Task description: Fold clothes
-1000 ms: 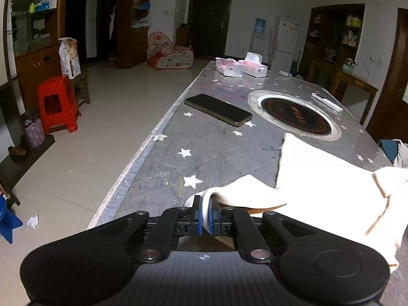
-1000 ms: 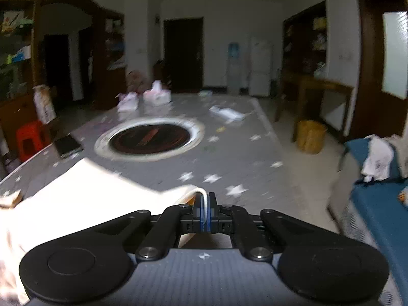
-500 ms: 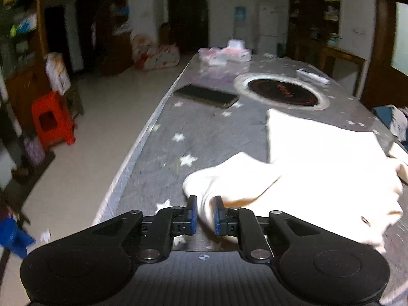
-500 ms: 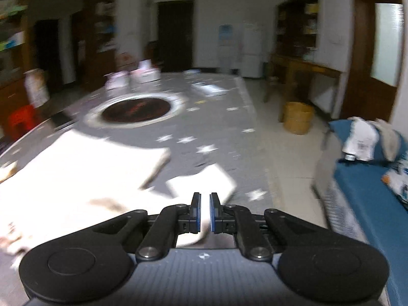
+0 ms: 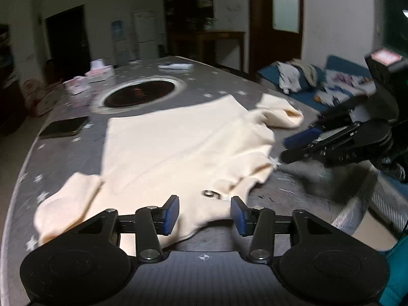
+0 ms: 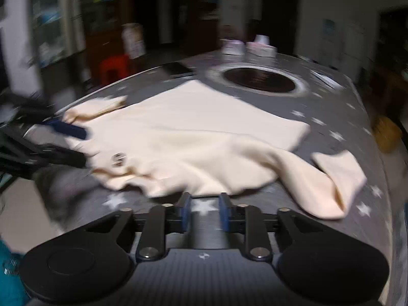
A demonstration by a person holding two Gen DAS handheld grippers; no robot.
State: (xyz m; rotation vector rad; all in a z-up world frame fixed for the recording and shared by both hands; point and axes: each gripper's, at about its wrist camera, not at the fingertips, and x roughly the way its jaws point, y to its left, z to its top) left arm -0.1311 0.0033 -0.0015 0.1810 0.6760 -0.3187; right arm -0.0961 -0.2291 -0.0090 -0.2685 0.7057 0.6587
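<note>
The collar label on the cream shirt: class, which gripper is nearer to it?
Left. The left gripper hangs open right at the collar label of the cream shirt; the right gripper sits open off the shirt's edge, farther away.

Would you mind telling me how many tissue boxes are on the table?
2: one tissue box beyond the round burner, the second tissue box beside it toward the table edge. Blur might hide others.
</note>
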